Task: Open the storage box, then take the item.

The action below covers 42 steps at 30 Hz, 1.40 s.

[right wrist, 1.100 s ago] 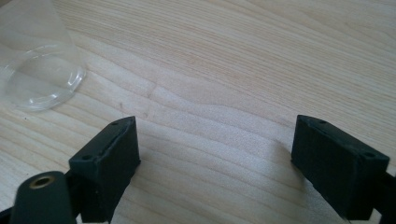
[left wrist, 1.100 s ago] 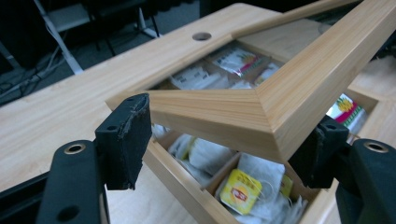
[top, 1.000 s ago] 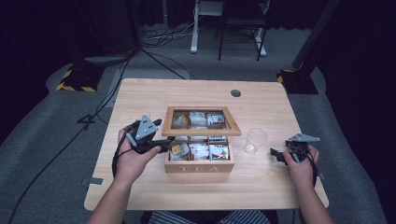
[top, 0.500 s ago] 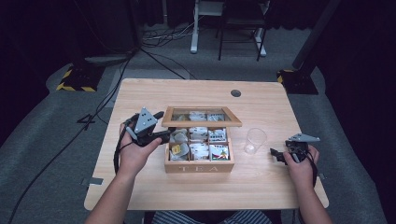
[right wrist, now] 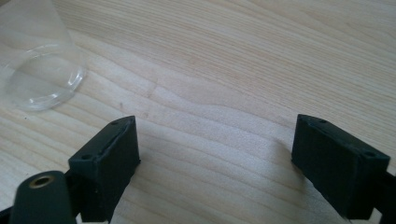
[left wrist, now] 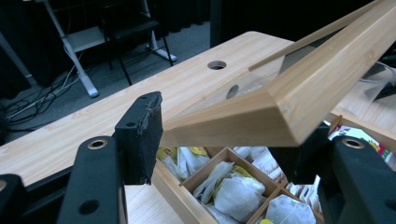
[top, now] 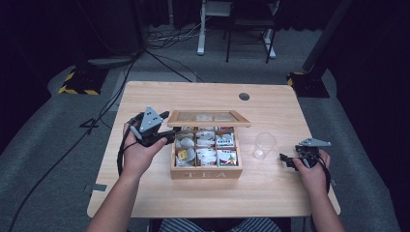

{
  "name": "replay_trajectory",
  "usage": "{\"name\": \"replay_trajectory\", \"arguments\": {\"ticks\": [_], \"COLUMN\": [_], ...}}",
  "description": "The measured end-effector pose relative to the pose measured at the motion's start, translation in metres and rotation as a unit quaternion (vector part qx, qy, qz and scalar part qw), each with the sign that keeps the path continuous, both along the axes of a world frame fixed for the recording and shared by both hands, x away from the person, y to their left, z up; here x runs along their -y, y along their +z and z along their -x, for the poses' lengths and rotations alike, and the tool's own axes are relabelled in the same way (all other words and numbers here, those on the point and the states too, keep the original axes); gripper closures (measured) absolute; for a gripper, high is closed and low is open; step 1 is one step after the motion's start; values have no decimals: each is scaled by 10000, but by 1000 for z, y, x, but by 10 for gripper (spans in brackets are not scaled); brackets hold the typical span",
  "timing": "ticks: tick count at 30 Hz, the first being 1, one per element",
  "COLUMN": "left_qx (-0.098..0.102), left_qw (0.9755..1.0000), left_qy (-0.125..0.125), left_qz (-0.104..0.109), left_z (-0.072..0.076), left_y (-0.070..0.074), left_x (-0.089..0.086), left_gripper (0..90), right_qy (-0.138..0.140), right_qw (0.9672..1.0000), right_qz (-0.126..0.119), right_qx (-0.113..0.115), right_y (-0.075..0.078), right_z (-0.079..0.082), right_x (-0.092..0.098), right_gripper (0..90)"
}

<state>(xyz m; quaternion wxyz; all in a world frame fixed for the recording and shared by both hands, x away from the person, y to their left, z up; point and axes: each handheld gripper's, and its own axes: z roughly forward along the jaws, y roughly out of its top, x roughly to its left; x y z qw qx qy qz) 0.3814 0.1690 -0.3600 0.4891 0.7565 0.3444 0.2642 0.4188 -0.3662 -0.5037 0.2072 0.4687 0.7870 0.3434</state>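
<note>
Main risk: the left gripper [left wrist: 224, 140] has only the corner of the bamboo-framed, clear-paned hinged lid [left wrist: 289, 93], jaws just closed in on it, one pad on each side of the frame corner, so it looks pinched, though contact on the far pad is partly hidden. A corner grip on a bevelled edge can slip as the lid swings further on its hinge; if it pops out, the lid drops back onto the light wooden tea box lettered "TEA" on the front [top: 206, 172] and could shove it along the pale wood table [top: 270, 195]. Pulling off the hinge arc would drag or tip the whole box instead; nothing is bracing it. The clear plastic cup [top: 264, 145] stands just right of the box and would get knocked if it slides that way. Right gripper [right wrist: 215, 154] is spread wide, empty, resting low over bare table near the cup, well apart from the box. The box sits mid-table, lid raised part-way and tilted up toward the far side, six compartments packed with paper tea bags [left wrist: 238, 193], white and yellow wrappers showing.
</note>
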Motion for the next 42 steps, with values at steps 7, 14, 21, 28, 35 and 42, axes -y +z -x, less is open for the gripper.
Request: {"name": "replay_trajectory", "arguments": {"ticks": [7,14,21,28,35,42], "left_qx": [-22,-124,-139,-166,-156,-196], "left_qw": [10000,9999,9998,9997,9997,9995], "left_qy": [26,-37,-73,-90,-108,-169], "left_qz": [-13,-40,-145,-124,-153,-177], "left_z": [-3,-4,-4,-4,-5,-7], "left_y": [5,4,3,1,1,1], "left_x": [1,2,6,8,10,9], "left_gripper": [419,419,417,405,402,397], "right_qy": [-53,-33,64,90,123,135], "right_qw": [10000,9997,9993,9994,9993,9992], "right_qz": [4,-112,-86,-248,-299,-351], "right_qx": [-49,-201,-347,-214,-165,-155], "right_y": [2,19,35,55,64,70], "right_z": [6,15,23,30,36,43], "right_x": [-1,0,-6,-10,-14,-18], "right_gripper": [211,316,355,378,377,421]}}
